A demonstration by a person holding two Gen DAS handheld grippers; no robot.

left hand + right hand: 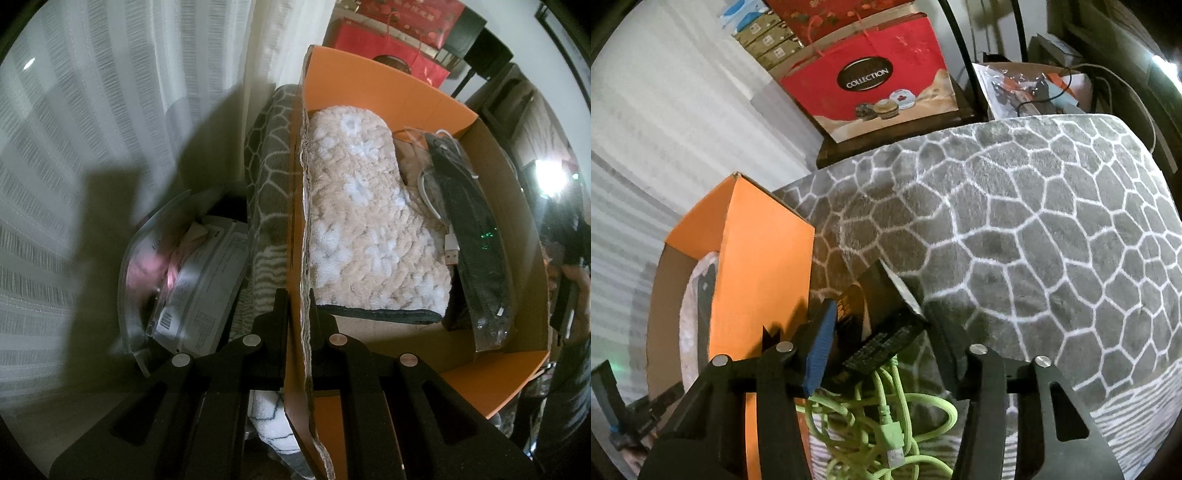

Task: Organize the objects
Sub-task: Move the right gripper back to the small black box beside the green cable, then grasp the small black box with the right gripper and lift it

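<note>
Towel point(369, 221) and black pouch point(476, 251) already packed in box point(417, 103). Box wall clamped by left hand-held gripper point(297, 317); right hand-held gripper point(882, 332) half open around small dark carton point(882, 314), grip unclear. Green cable point(886, 417) left outside.

Left gripper point(297, 306): pointed steeply down, jaws closed tight on the torn upper edge of the box wall point(304, 221), one finger point(280, 314) outside it, the other inside. Right gripper point(882, 332): also angled steeply down, jaws part-way apart, blue-faced finger point(822, 347) on the left, black one on the right, a dark package point(886, 314) between them. Contact of pads with it: impossible to tell.
</note>
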